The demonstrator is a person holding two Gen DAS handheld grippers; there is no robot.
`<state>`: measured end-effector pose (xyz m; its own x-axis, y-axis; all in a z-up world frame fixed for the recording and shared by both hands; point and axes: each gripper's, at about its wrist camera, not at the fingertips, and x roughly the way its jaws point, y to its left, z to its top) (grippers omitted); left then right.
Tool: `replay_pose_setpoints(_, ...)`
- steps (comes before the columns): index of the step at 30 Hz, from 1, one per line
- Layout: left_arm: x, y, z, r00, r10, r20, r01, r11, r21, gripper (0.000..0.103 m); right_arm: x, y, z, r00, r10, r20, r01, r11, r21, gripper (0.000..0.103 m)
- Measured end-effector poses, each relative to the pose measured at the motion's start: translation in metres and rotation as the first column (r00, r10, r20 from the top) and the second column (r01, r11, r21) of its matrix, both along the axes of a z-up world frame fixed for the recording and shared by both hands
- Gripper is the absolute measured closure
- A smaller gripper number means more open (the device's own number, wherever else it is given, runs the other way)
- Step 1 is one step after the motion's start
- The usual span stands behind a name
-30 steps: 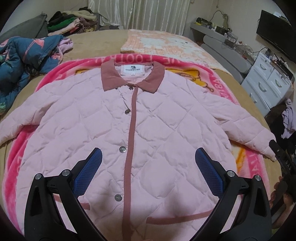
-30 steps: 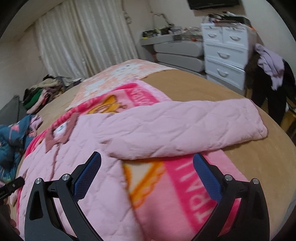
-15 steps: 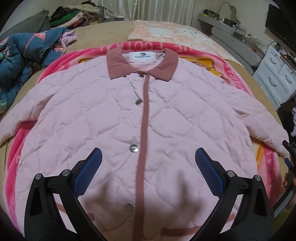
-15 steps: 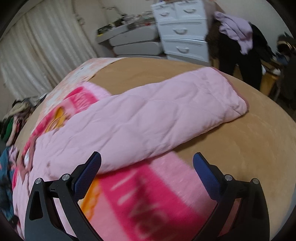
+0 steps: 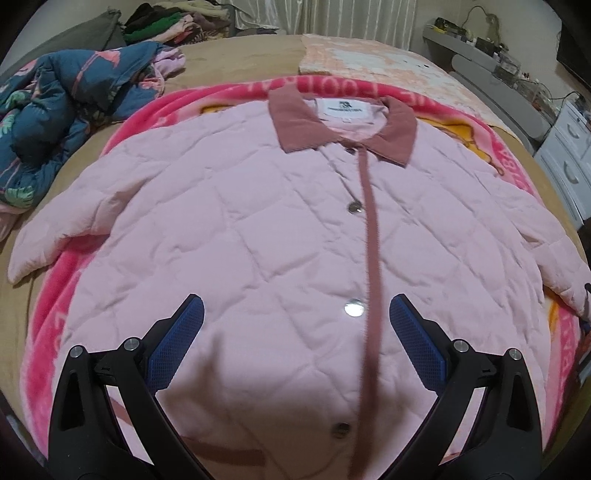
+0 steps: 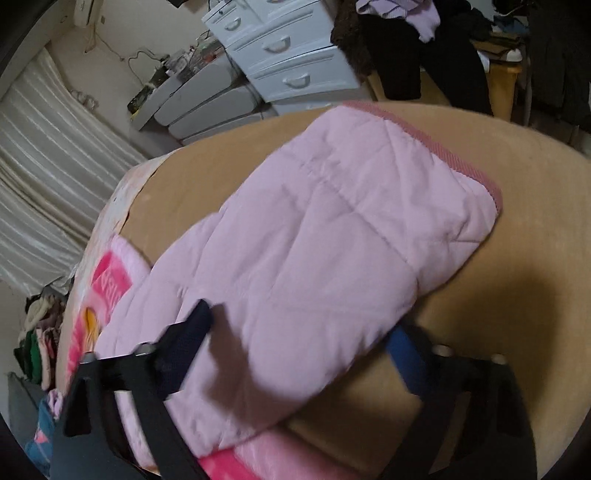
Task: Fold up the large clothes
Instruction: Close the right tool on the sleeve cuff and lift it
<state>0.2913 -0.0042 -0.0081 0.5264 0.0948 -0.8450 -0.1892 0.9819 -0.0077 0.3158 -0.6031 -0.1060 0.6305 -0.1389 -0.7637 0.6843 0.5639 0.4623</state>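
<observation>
A pink quilted jacket [image 5: 258,229] with a dusty-rose collar [image 5: 343,122] lies flat and buttoned, front up, on a pink blanket on the bed. My left gripper [image 5: 295,325] is open and empty, hovering over the jacket's lower front beside the placket. In the right wrist view, the jacket's right sleeve [image 6: 332,251] lies on the tan bedcover, cuff at the upper right. My right gripper [image 6: 303,328] is open and straddles the sleeve, one finger on each side, close to the fabric.
A pink printed blanket [image 5: 55,317] covers the tan bed [image 6: 517,314]. A blue floral quilt [image 5: 55,107] lies bunched at the left. A clothes pile [image 5: 166,22] sits at the far end. White drawers [image 6: 280,48] and dark hanging clothes [image 6: 443,55] stand beside the bed.
The left gripper moved forward and leftward over the jacket front. The right gripper swung right and down onto the sleeve, which now lies between its open fingers.
</observation>
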Motion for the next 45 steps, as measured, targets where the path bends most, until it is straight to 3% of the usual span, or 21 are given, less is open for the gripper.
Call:
replay_pose_setpoints(2, 0.000, 0.007, 0.002, 1.000, 0.008, 0.008, -0.008, 1.000, 0.011, 0.009, 0.006, 0.002, 0.006, 1.000, 0.013, -0.012, -0.013, 0.999, -0.049, 0.057)
replay_pose_setpoints(5, 0.000, 0.020, 0.007, 1.000, 0.021, 0.019, -0.021, 1.000, 0.004, 0.009, 0.011, 0.014, 0.031, 0.997, 0.071, 0.003, -0.070, 0.984, -0.162, 0.076)
replay_pose_setpoints(8, 0.001, 0.030, 0.012, 0.999, 0.024, 0.030, -0.024, 1.000, 0.001, 0.009, 0.015, 0.029, 0.061, 0.990, 0.133, 0.047, -0.118, 0.965, -0.234, 0.082)
replay_pose_setpoints(11, 0.003, 0.038, 0.017, 0.999, 0.025, 0.038, -0.025, 1.000, 0.004, 0.009, 0.019, 0.055, 0.096, 0.976, 0.205, 0.072, -0.170, 0.926, -0.338, 0.084)
replay_pose_setpoints(16, 0.003, 0.051, 0.030, 0.997, 0.024, 0.070, -0.026, 0.999, 0.035, 0.009, 0.024, 0.120, 0.158, 0.918, 0.374, 0.130, -0.258, 0.815, -0.519, 0.086)
replay_pose_setpoints(25, -0.011, 0.082, 0.045, 0.989, 0.042, 0.138, -0.048, 0.998, 0.039, 0.009, 0.033, 0.221, 0.220, 0.803, 0.564, 0.191, -0.366, 0.721, -0.588, 0.087)
replay_pose_setpoints(34, -0.020, 0.124, 0.039, 0.984, 0.083, 0.156, -0.084, 0.996, -0.001, 0.009, 0.039, 0.313, 0.255, 0.715, 0.671, 0.198, -0.431, 0.645, -0.630, 0.087)
replay_pose_setpoints(38, -0.024, 0.140, 0.038, 0.980, 0.115, 0.163, -0.112, 0.993, -0.030, 0.009, 0.040, 0.350, 0.257, 0.682, 0.703, 0.203, -0.465, 0.631, -0.621, 0.087)
replay_pose_setpoints(45, -0.028, 0.155, 0.043, 0.973, 0.144, 0.182, -0.144, 0.990, -0.013, 0.009, 0.043, 0.409, 0.256, 0.611, 0.765, 0.204, -0.524, 0.584, -0.620, 0.087)
